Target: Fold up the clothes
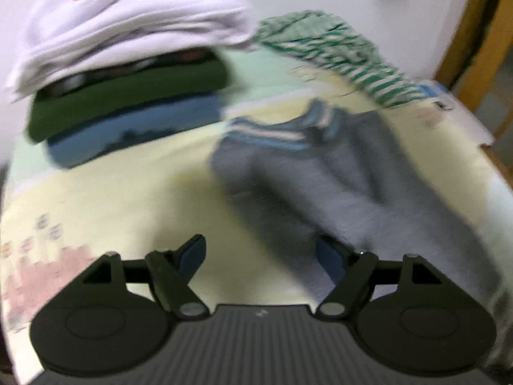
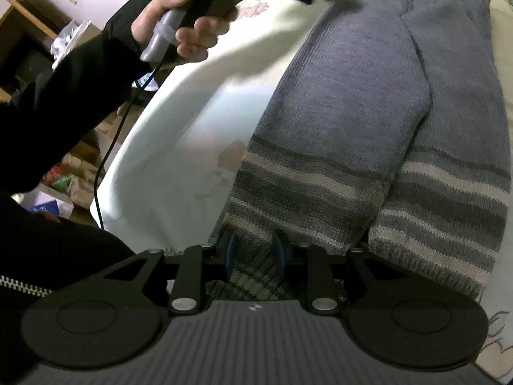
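In the left wrist view, a stack (image 1: 128, 73) of folded clothes sits far left on the bed (image 1: 134, 199), white on top, green and blue beneath. A green-striped garment (image 1: 336, 51) lies crumpled at the far right. The grey sweater (image 1: 336, 176) lies between them, its collar toward the far side and its long axis running far to near. The left gripper (image 1: 259, 256) hovers above the sweater's left edge with its fingers wide apart and nothing between them; the picture is blurred, so contact cannot be judged.

In the right wrist view, the left hand (image 2: 179, 25) grips its handle at upper left, up by the sweater's (image 2: 352, 96) collar end. The sweater lies lengthwise away from the camera, a sleeve folded over the body, the striped hem nearest. The right gripper (image 2: 253, 253) is at that hem, fingers partly closed with the knit between them; whether they pinch it firmly I cannot tell.

The right gripper is nearer the hem and the left nearer the collar, so a hem-to-collar fold looks likely.
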{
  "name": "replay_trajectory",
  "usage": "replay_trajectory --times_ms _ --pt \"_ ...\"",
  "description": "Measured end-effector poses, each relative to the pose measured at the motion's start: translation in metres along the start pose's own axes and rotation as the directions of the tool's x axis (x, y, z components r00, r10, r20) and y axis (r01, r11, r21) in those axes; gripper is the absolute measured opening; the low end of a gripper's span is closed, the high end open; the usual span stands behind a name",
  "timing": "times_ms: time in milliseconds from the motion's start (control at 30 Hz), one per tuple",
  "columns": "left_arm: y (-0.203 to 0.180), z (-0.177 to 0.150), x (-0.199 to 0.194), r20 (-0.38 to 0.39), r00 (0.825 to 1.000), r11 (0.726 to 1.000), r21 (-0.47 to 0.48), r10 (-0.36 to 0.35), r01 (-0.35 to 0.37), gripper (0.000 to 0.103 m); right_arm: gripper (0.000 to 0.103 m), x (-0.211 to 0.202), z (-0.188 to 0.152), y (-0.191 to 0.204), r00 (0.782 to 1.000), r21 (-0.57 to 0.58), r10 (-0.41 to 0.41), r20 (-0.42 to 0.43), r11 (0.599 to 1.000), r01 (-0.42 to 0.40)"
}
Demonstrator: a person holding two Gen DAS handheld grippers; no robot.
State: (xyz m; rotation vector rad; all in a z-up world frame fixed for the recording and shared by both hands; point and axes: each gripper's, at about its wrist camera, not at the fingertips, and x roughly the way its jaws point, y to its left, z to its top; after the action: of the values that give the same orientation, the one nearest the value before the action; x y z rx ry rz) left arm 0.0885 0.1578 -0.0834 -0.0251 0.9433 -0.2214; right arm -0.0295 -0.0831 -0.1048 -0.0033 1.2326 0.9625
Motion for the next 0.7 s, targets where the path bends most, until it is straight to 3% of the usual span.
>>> replay_trajectory --times_ms 100,200,300,367,433,567,633,700 --pt "0.014 0.001 -0.012 0.019 1.0 0.998 -0.062 -0.022 0.023 0.075 0.026 -0.003 0.0 -0.003 1.0 0.029 0.017 0.011 0.999 -0.017" --pt "0.016 0.006 -0.025 0.078 0.993 0.99 -0.103 -0.09 0.097 0.075 0.026 -0.006 0.0 -0.009 0.999 0.045 0.032 0.014 0.998 -0.033" --pt "0.009 0.013 -0.016 0.078 0.982 0.972 -0.148 -0.175 0.184 0.074 0.026 -0.002 -0.001 -0.006 0.999 0.039 0.034 0.009 0.999 -0.034" --pt "-0.001 0.015 -0.005 0.056 0.979 0.969 -0.146 -0.195 0.201 0.067 0.026 -0.002 0.0 -0.005 1.0 0.029 0.03 0.004 0.999 -0.03" --pt "-0.01 0.016 0.004 0.032 0.978 0.967 -0.144 -0.206 0.209 0.049 0.026 -0.003 0.0 -0.005 1.0 0.021 0.025 0.002 0.999 -0.025" --pt "-0.016 0.015 0.012 0.019 0.979 0.967 -0.153 -0.203 0.203 0.026 0.026 0.001 0.0 0.0 1.0 0.035 0.027 0.016 0.999 -0.027" --pt "-0.016 0.018 0.013 0.025 0.982 0.97 -0.154 -0.185 0.186 0.0 0.026 0.0 -0.001 -0.001 0.999 0.047 0.031 0.024 0.998 -0.032" --pt "-0.015 0.019 0.007 0.058 0.983 0.97 -0.159 -0.174 0.181 0.0 0.026 -0.001 -0.003 -0.003 0.999 0.05 0.032 0.029 0.998 -0.033"
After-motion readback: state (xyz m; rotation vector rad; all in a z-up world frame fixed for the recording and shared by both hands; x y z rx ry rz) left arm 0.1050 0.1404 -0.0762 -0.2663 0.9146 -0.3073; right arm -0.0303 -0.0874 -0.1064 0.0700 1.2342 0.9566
